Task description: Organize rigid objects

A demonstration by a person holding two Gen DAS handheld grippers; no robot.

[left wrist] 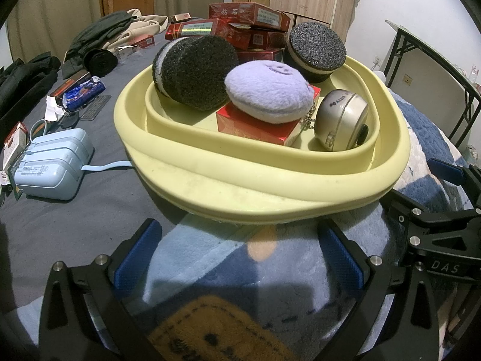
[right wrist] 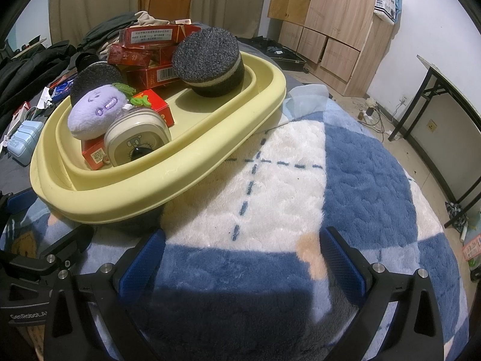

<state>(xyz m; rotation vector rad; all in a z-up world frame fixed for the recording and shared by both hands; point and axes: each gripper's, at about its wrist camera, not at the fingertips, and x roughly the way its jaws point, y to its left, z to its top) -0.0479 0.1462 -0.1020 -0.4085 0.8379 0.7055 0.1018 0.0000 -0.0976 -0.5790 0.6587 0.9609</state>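
On the bed, left wrist view: yellow basin (left wrist: 270, 186) sits on a soft blanket (left wrist: 210, 255), holding two sponge discs (left wrist: 192, 72), a purple plush (left wrist: 267, 90) atop a red box (left wrist: 255, 126), and a silver case (left wrist: 342, 120). Left claw (left wrist: 240, 258) wide, empty, just short of the rim. Risk: the plush is perched, so a nudge could tip it.

Right wrist view: right claw (right wrist: 240, 258) wide, empty, over blanket beside the basin. The basin looks tilted on the bedding and could rock if bumped.

we see a blue and white fleece blanket (right wrist: 345, 162), dark clothes (left wrist: 24, 81), a wooden wardrobe (right wrist: 336, 21) and a folding table (right wrist: 445, 96) beside the wall.
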